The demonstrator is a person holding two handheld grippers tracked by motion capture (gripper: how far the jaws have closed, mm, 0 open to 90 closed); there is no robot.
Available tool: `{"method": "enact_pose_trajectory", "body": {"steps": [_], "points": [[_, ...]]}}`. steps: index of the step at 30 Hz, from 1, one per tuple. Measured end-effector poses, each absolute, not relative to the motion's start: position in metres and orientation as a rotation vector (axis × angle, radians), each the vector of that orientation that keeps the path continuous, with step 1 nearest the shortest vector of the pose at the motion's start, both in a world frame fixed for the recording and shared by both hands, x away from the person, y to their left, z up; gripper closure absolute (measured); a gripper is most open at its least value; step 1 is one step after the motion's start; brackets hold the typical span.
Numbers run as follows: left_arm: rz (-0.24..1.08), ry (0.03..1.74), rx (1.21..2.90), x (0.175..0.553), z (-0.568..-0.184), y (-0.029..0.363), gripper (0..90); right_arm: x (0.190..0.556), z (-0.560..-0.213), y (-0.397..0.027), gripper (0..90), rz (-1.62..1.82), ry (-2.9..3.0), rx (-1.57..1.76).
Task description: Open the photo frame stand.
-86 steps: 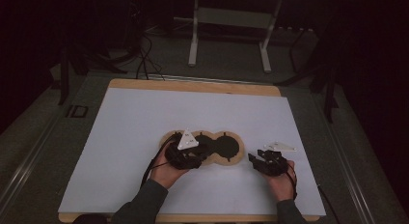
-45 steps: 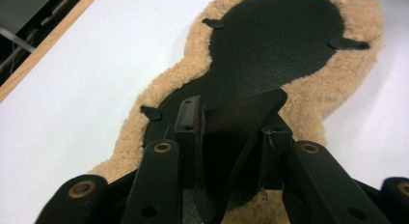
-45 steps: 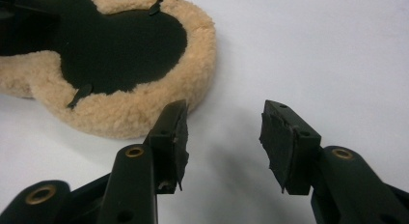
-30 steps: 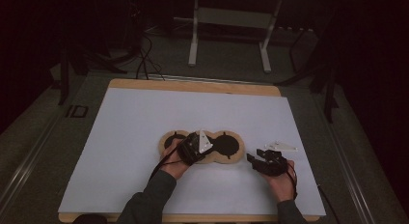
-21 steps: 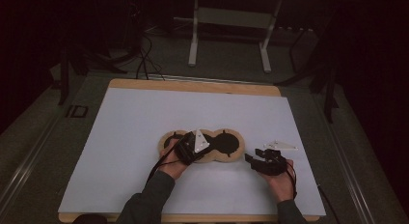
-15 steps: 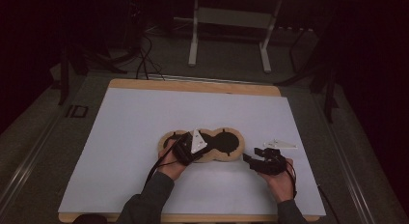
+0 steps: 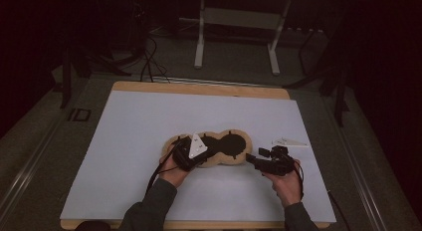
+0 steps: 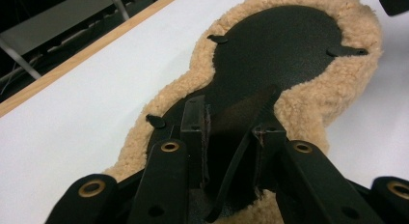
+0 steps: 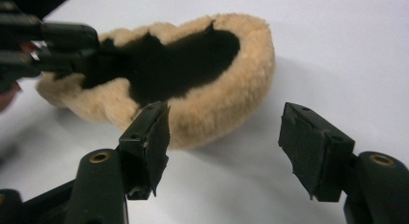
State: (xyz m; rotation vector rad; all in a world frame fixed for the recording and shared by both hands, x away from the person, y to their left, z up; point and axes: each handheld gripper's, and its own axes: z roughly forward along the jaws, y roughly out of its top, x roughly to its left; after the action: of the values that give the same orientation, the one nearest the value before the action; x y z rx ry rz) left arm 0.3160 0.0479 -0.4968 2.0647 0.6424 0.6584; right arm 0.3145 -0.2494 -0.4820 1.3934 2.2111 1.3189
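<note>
Dim room; grey floor; metal stand; cables.

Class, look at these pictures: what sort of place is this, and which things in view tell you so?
Probably a lab or recording workshop, not a home. A wooden table under a plain white sheet stands in a dark room, cables trail on the floor behind it, and a person works a fleece-edged pad with handheld grippers.

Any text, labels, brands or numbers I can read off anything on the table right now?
None readable. The fleece-edged black pad, the white table cover and both grippers, left and right, carry no legible print. A small dark square mark beside the table is too small to read.
</note>
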Motion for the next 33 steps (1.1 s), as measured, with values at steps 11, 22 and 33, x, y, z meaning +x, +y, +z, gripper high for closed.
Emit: {"method": "enact_pose_trajectory", "body": {"steps": [11, 22, 33], "points": [[0.632, 0.654, 1.986, 0.311, -0.496, 0.060, 72.9, 0.329, -0.469, -0.234, 31.5, 1.347, 2.269, 1.425], [0.589, 0.669, 1.924, 0.310, -0.495, 0.070, 72.5, 0.344, -0.470, -0.231, 31.7, 1.462, 2.329, 1.521], [0.573, 0.664, 1.889, 0.304, -0.495, 0.078, 69.8, 0.350, -0.465, -0.231, 40.9, 1.544, 2.372, 1.548]]}}
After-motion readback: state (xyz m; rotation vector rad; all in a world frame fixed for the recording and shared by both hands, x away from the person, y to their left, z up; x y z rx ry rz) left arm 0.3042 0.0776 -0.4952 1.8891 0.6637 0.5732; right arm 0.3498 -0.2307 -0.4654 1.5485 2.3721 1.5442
